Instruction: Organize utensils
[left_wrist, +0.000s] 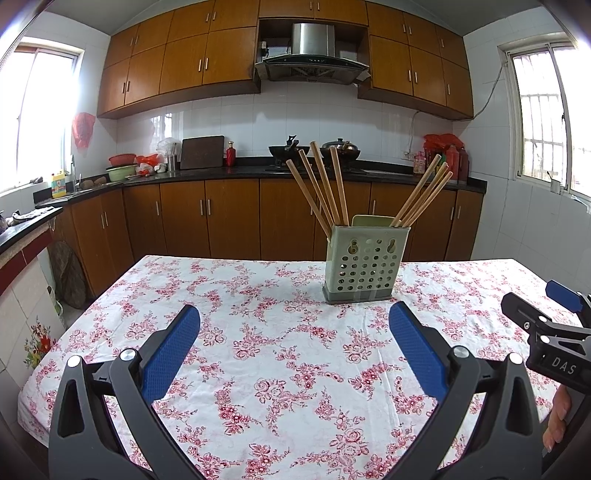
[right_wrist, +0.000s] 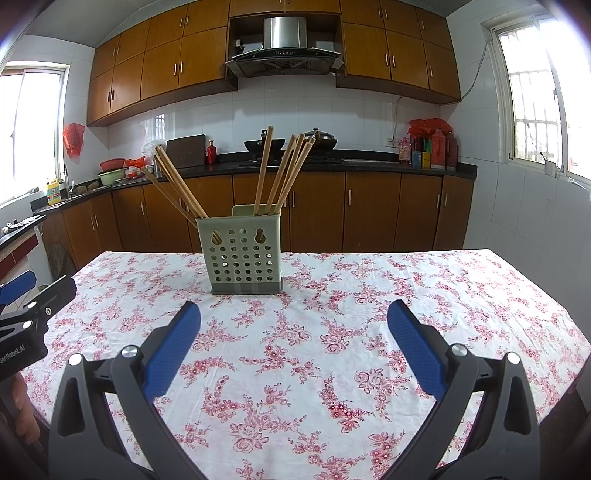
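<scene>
We find the utensil holder (left_wrist: 366, 264) standing upright on the table (left_wrist: 258, 369), toward its far edge, and well ahead of both grippers. From the left gripper (left_wrist: 294, 345) it lies ahead and somewhat to the right; from the right gripper (right_wrist: 294, 341) it lies ahead and somewhat to the left. Both grippers stand wide open and neither has hold of anything; bare cloth shows between each pair of fingers.

The holder is a pale green plastic box on a grey base, its near wall pierced with rows of round holes and two keyhole slots. The chopsticks (left_wrist: 325, 188) are slim, light wooden rods standing in it in two clusters, one at each side of the box, and they fan outward at the top. The tablecloth (right_wrist: 332, 350) is white with a red floral print and lies slightly wrinkled. The gripper fingers (left_wrist: 170, 354) carry blue textured pads on dark grey arms.

In the left wrist view the right gripper shows at the right edge, apart from the holder. The cloth around the holder lies open on every side, and open floor separates the table's far edge from the brown cabinets (right_wrist: 369, 210).
</scene>
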